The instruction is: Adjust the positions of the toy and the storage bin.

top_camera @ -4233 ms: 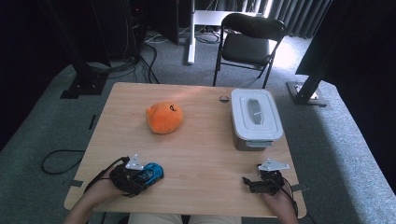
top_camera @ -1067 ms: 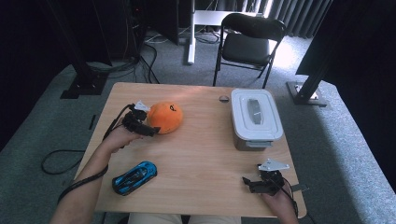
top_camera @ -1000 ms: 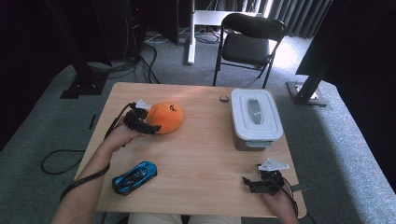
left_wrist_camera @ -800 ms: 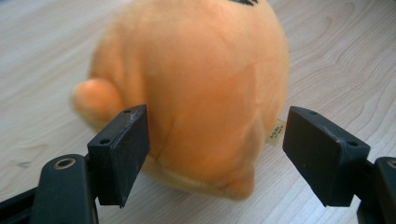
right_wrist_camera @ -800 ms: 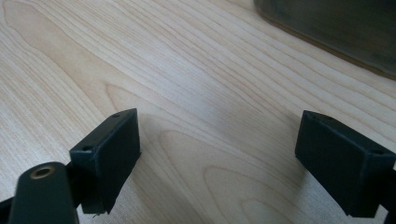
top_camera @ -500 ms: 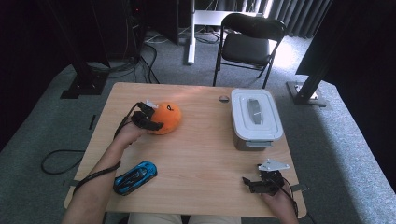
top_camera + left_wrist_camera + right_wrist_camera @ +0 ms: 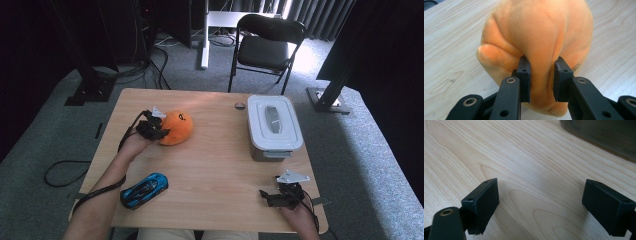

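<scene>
We have the left hand-held gripper clamped on the orange plush toy, its jaws having just been closing until the pads pinch a fold of the soft fabric between them; the toy lies on the bench toward its far left part. Our right hand-held gripper rests at the near right edge of the bench, jaws wide apart over bare wood, near the lidded grey container.
</scene>
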### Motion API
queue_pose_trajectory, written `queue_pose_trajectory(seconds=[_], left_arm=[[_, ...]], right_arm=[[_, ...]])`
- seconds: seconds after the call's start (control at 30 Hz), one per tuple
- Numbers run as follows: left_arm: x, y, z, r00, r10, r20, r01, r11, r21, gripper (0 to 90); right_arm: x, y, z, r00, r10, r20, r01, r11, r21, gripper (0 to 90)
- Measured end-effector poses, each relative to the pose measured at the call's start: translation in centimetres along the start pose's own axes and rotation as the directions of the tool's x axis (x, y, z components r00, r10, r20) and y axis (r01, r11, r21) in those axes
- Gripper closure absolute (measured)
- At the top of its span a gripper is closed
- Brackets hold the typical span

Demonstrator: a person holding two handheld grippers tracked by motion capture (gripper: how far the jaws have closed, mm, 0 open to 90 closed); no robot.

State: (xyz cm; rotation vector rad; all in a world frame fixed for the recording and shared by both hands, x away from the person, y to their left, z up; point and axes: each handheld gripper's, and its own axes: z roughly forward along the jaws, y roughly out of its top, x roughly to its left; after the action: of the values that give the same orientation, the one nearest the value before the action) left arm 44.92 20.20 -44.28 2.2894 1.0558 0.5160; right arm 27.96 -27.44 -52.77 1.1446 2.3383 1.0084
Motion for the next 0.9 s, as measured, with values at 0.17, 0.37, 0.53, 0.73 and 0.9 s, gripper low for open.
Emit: queue_pose_trajectory(seconds=[0.17, 0.37, 0.53, 0.73, 0.9], left_arm=[[0.3, -1.1, -1.5, 0.9997, 0.007, -0.024, -0.007, 1.0000, -0.006, 73.6], [0.8, -3.2, -3.4, 0.9993, 0.003, -0.037, -0.003, 1.0000, -0.004, 73.6], [1.5, -4.5, -4.5, 0.9986, -0.021, -0.049, 0.021, 0.9998, -0.004, 73.6], [2.5, -6.5, -6.3, 0.9941, -0.049, -0.097, 0.049, 0.9988, -0.003, 73.3], [3.0, -7.4, -6.4, 0.9895, -0.069, -0.127, 0.072, 0.9973, 0.015, 73.1]], right_arm=[[0.0, 0.0, 0.0, 1.0000, 0.000, 0.000, 0.000, 1.000, 0.000, 13.5], [0.0, 0.0, 0.0, 1.0000, 0.001, 0.001, -0.001, 1.000, 0.000, 13.6], [0.0, 0.0, 0.0, 1.0000, 0.002, 0.002, -0.002, 1.000, 0.001, 13.5], [0.0, 0.0, 0.0, 1.0000, 0.002, 0.001, -0.002, 1.000, 0.001, 13.6], [0.0, 0.0, 0.0, 1.0000, 0.002, 0.002, -0.002, 1.000, 0.001, 13.5]])
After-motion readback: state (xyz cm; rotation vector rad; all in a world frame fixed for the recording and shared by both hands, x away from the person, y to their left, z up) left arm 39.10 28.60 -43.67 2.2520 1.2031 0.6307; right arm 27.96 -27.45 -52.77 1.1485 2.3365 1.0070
